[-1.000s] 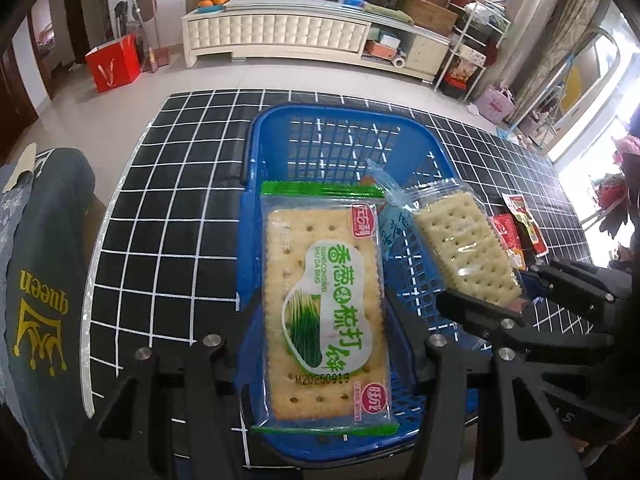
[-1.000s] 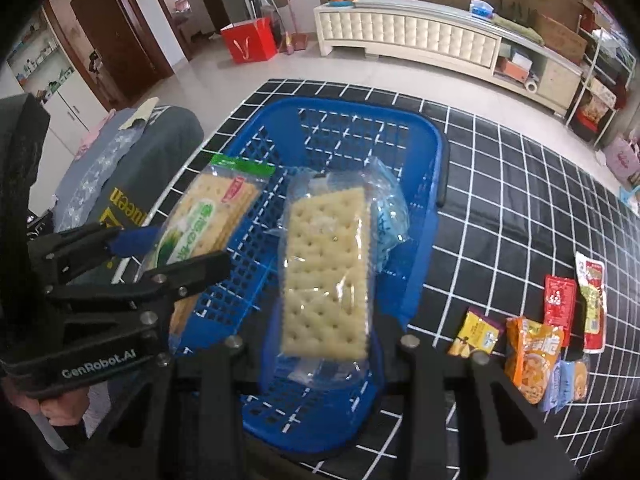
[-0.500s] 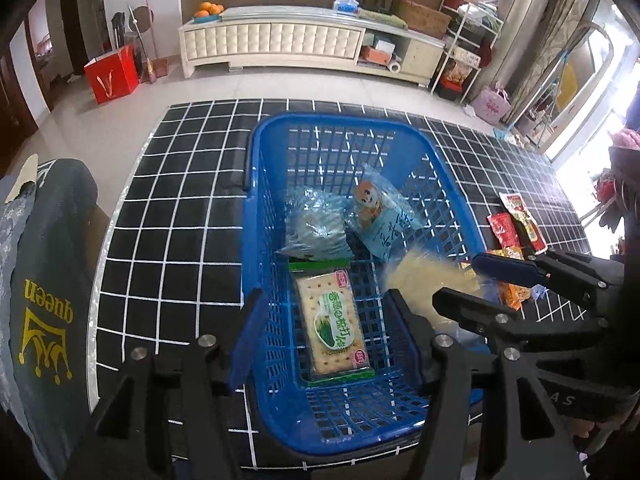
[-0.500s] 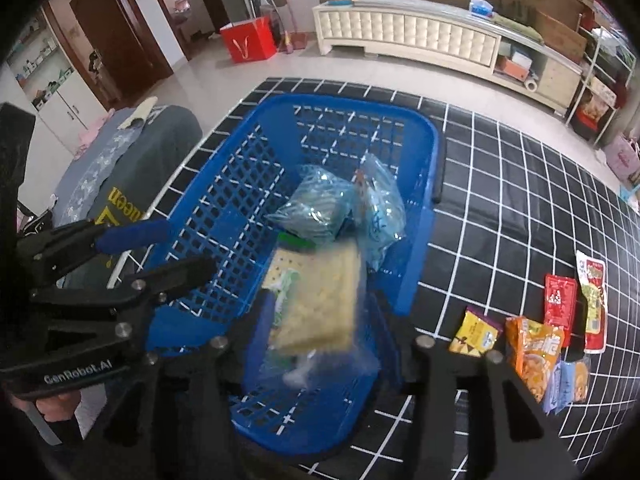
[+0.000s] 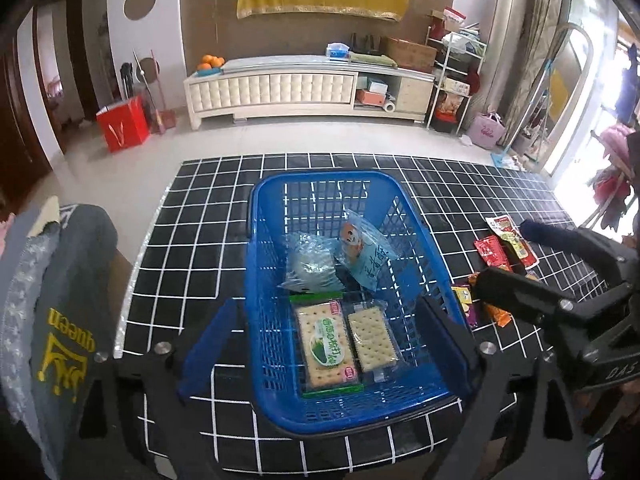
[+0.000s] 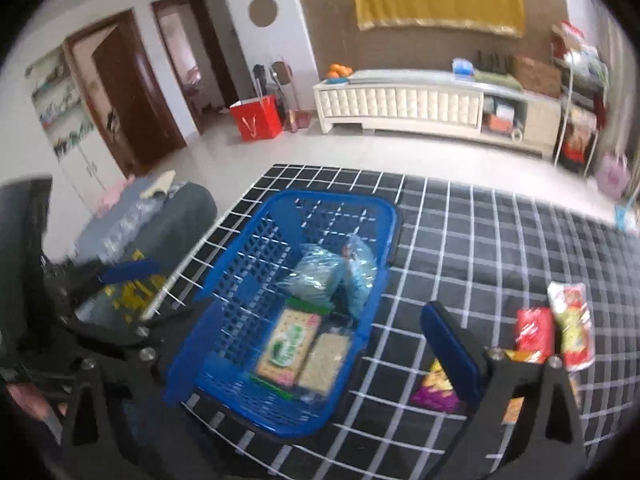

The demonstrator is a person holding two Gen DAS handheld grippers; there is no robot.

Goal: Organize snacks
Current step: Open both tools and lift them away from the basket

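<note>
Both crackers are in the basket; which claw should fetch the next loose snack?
Right. The loose snack packets lie on the mat right of the basket, just ahead of the open right claw. The left claw hangs open over the basket.

the right wrist view is motion-blurred, and beside the blue basket (image 6: 256, 264) the right gripper's finger (image 6: 452, 354) hides part of a purple snack packet (image 6: 434, 390).

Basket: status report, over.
Left gripper open, empty. Right gripper open, empty. Both cracker packs lie flat in blue basket. Loose snacks outside.
</note>
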